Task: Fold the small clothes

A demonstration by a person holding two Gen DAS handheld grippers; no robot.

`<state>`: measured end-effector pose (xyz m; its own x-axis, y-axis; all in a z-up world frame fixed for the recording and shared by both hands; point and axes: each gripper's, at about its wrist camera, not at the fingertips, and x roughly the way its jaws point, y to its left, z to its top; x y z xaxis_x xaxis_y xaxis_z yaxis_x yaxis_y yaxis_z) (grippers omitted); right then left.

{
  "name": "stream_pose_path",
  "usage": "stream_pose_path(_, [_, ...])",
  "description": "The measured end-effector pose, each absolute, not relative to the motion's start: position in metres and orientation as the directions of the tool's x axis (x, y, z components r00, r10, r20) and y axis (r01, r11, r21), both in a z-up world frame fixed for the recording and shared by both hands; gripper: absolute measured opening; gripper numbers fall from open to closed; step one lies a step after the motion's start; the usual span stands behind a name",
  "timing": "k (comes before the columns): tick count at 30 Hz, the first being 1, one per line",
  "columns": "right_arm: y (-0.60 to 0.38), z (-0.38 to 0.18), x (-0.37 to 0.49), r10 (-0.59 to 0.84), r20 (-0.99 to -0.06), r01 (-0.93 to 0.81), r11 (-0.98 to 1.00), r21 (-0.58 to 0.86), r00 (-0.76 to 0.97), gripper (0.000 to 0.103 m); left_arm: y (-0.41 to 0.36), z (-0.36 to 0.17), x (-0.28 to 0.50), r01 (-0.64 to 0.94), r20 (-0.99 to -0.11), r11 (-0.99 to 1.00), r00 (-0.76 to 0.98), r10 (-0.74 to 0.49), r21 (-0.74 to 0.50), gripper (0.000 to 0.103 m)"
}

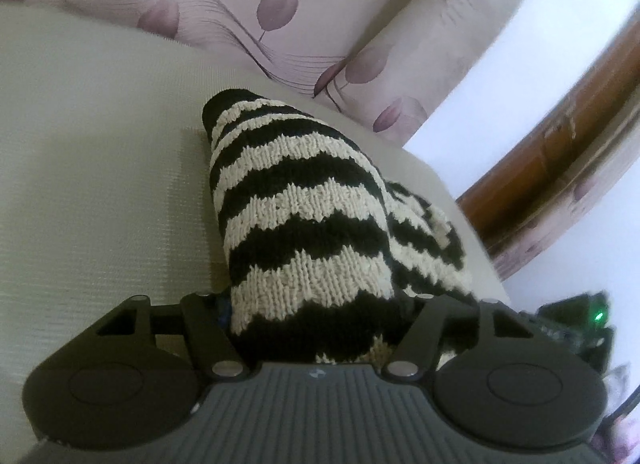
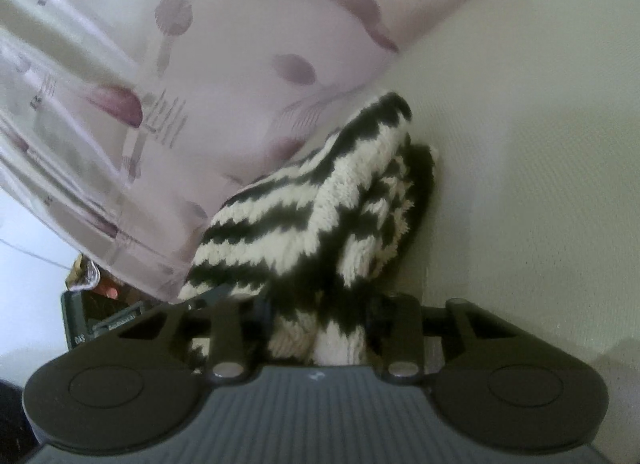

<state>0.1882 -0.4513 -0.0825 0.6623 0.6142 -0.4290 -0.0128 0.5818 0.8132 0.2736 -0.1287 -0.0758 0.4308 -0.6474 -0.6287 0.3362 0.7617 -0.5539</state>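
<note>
Between both grippers: one black-and-cream zigzag knit piece [image 1: 304, 200], small, maybe a hat or tiny sweater, can't tell which

Left gripper [image 1: 316, 304]: knit fills the whole gap between the jaws and runs back to the body, so it reads as clamped on the near end of the knit. Fingertips themselves are buried in fabric, so contact is my judgement

Right gripper [image 2: 316, 304]: jaws narrower, bunched knit [image 2: 320, 216] pinched between them, clenched on it. Fleecy cream inner side shows on the right half in this view, so a layer is already turned over

Where it sits: far end of the knit lies on the cream textured cover [image 1: 100, 184] of what looks like a bed or sofa, near its far edge. Floral mauve curtain [image 1: 280, 24] hangs just behind. Near end is lifted off the cover toward both cameras

Progress, my read: mid-fold. Piece is picked up and partly doubled, with two layers visible at right in the left wrist view, but nothing is laid flat or squared yet

Left to do: bring held edges over, lay it down, release, smooth. No other clothes visible, so can't say how many remain
</note>
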Motion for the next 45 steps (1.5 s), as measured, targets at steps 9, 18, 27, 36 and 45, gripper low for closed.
stream_pose_path(9, [-0.436,-0.064,0.182,0.483,-0.489,-0.030,0.733,0.680,0.726,0.046,-0.156,-0.056,0.256,0.395,-0.664,0.880,0.588,-0.462,-0.262,0.097])
stream_pose_path(18, [-0.419,-0.061,0.173,0.381,-0.527,-0.040,0.836,0.547,0.760,0.041,-0.165,-0.054,0.246,0.402,-0.660,0.901,0.634,-0.403,-0.164,0.103])
stream_pose_path(27, [-0.413,-0.057,0.170,0.356,-0.531,-0.031,0.850,0.525,0.769,0.040,-0.169,-0.057,0.248,0.400,-0.664,0.905,0.639,-0.389,-0.145,0.103])
stream_pose_path(36, [-0.417,-0.059,0.170,0.352,-0.529,-0.019,0.845,0.535,0.772,0.041,-0.167,-0.059,0.247,0.391,-0.667,0.908,0.637,-0.386,-0.152,0.103])
stream_pose_path(45, [-0.416,-0.059,0.170,0.353,-0.531,-0.021,0.846,0.532,0.771,0.041,-0.172,-0.058,0.243,0.382,-0.667,0.916,0.652,-0.362,-0.123,0.103])
